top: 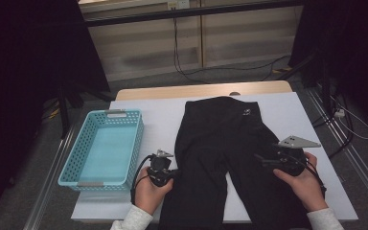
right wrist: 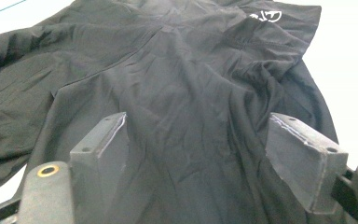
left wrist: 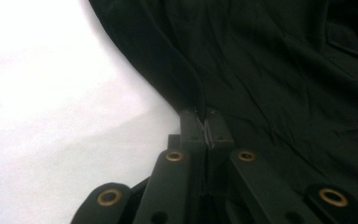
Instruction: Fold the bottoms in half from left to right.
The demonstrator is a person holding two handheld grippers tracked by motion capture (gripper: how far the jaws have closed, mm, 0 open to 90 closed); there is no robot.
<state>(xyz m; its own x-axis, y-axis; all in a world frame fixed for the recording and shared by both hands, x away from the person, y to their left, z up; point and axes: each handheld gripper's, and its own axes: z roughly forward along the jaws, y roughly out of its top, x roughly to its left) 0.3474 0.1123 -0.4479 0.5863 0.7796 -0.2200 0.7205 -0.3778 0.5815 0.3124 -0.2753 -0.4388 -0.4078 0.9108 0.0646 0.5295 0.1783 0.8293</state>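
Beside the empty turquoise plastic basket (top: 103,146), black soft fabric trousers (top: 225,143) lie flat on the white surface (top: 287,112). The left tool (left wrist: 205,122) pinches their near-basket hem; the right tool (right wrist: 216,154) hovers spread. Limp and light, they are probably best gripped at edges.
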